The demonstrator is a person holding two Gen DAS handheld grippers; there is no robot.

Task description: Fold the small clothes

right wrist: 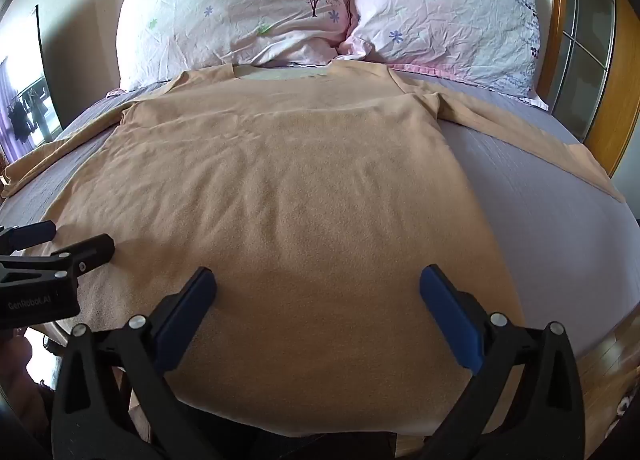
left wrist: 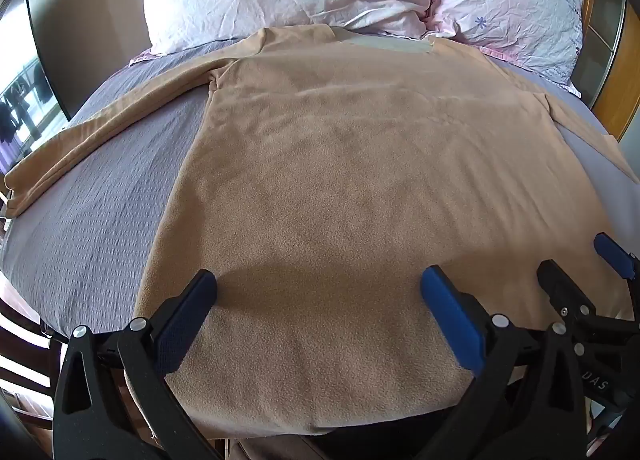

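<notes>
A tan long-sleeved fleece top (left wrist: 340, 180) lies flat on the bed, neck towards the pillows, both sleeves spread out to the sides; it also shows in the right wrist view (right wrist: 288, 188). My left gripper (left wrist: 318, 288) is open and empty, hovering over the hem at its left part. My right gripper (right wrist: 318, 288) is open and empty over the hem's right part. The right gripper's fingers (left wrist: 560, 284) show at the right edge of the left wrist view. The left gripper's fingers (right wrist: 92, 246) show at the left edge of the right wrist view.
The bed has a grey-lilac sheet (left wrist: 100, 204). Two pink flowered pillows (right wrist: 240, 8) lie at the head. A wooden headboard (right wrist: 560, 32) stands on the right. A wall and a window (right wrist: 24, 100) are on the left.
</notes>
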